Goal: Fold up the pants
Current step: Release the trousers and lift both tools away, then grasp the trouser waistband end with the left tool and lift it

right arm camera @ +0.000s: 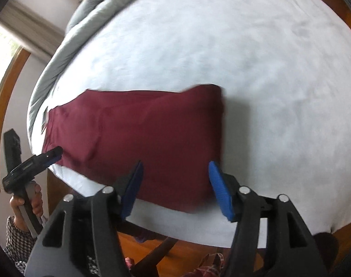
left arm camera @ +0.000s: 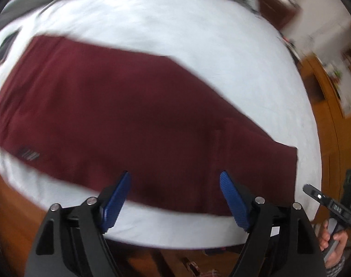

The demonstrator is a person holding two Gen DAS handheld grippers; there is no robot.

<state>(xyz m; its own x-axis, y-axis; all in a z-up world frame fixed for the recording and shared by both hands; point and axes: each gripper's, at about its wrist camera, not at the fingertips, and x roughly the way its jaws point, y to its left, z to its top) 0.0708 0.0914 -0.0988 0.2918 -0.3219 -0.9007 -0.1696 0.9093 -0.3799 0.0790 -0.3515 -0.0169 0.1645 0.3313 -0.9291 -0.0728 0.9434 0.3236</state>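
Observation:
Dark red pants (left arm camera: pixel 120 115) lie flat, folded lengthwise, on a white bed sheet (left arm camera: pixel 175 23); they also show in the right wrist view (right arm camera: pixel 152 133). My left gripper (left arm camera: pixel 175 180) is open and empty, hovering above the near edge of the pants. My right gripper (right arm camera: pixel 175 170) is open and empty, above the near right end of the pants. The right gripper also shows at the right edge of the left wrist view (left arm camera: pixel 313 191). The left gripper also shows at the left of the right wrist view (right arm camera: pixel 53 154), near the pants' left end.
The white sheet (right arm camera: pixel 244 46) covers a wide bed. A grey duvet (right arm camera: pixel 67 39) is bunched at the far side. A dark flat object (left arm camera: pixel 4 43) lies on the sheet by the pants' far end. Wooden furniture (left arm camera: pixel 325 115) and wooden floor (right arm camera: pixel 198 251) surround the bed.

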